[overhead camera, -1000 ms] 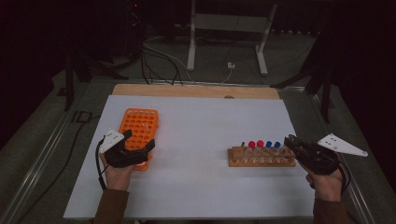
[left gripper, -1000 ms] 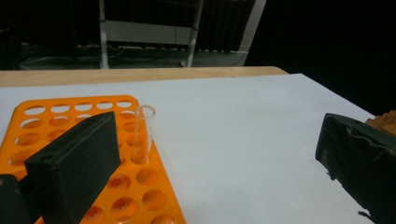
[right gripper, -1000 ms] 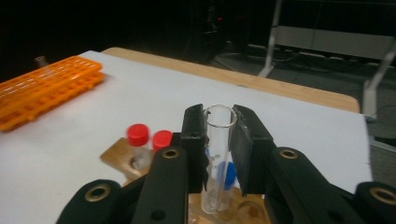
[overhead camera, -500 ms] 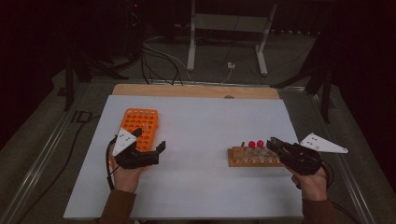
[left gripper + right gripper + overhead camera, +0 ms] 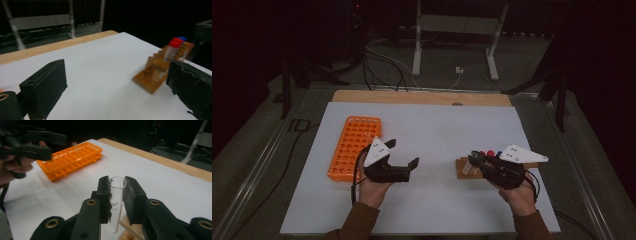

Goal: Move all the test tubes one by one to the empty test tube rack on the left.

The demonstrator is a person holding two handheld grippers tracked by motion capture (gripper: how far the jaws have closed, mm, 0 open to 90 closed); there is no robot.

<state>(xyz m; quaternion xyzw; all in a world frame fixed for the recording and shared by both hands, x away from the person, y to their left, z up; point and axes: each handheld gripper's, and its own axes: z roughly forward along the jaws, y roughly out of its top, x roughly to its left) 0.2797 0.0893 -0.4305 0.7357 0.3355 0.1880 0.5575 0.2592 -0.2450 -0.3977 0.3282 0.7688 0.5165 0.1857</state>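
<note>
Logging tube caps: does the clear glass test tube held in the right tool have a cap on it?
No: the clear glass test tube clamped in the right tool has an open, uncapped rim.

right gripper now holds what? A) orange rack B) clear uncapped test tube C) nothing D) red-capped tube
B: in the right gripper view the right gripper has its jaws closed on a clear test tube with an open top, no cap, above the wooden rack.

Clear, glossy glass test tube sits between the right gripper's matt black plastic jaws. Just below it, a plain wooden rack, unvarnished. Off beyond its tips, a shiny orange plastic rack lies on smooth white matt table sheet.
</note>
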